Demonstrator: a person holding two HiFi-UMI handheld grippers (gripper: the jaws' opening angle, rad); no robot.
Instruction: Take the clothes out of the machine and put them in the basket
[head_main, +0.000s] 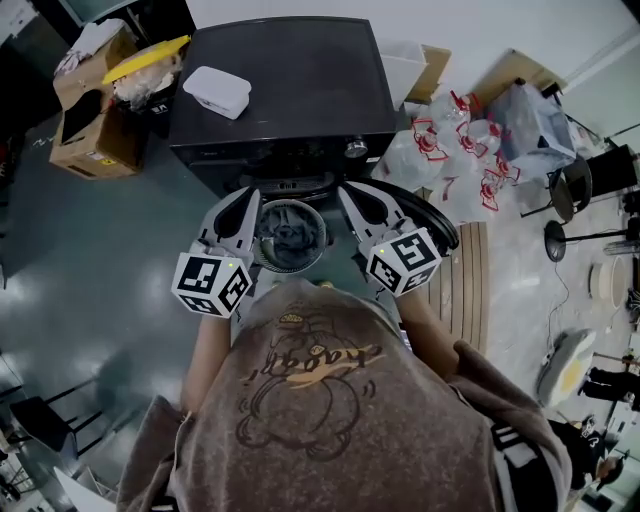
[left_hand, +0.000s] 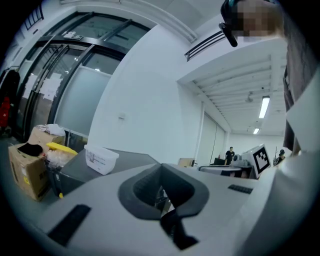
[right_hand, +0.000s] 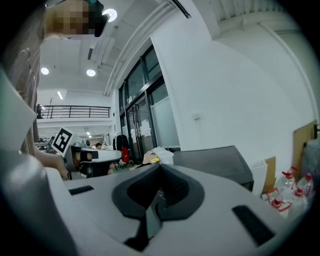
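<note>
Head view: left gripper (head_main: 250, 196) and right gripper (head_main: 347, 190), both closed and empty, flank the machine (head_main: 290, 90) mouth, apparently reaching; next, jaws must open onto the clothes (head_main: 292, 238) inside.

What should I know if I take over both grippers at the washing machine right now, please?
Left gripper: shut, empty, by the left edge of the drum opening.
Right gripper: shut, empty, by its right edge.
Machine: door open, clothes in the drum.
Basket: not in view.
Done: door open, no garment held.
Left: open the jaws, pull the clothes out, put them in the basket.
</note>
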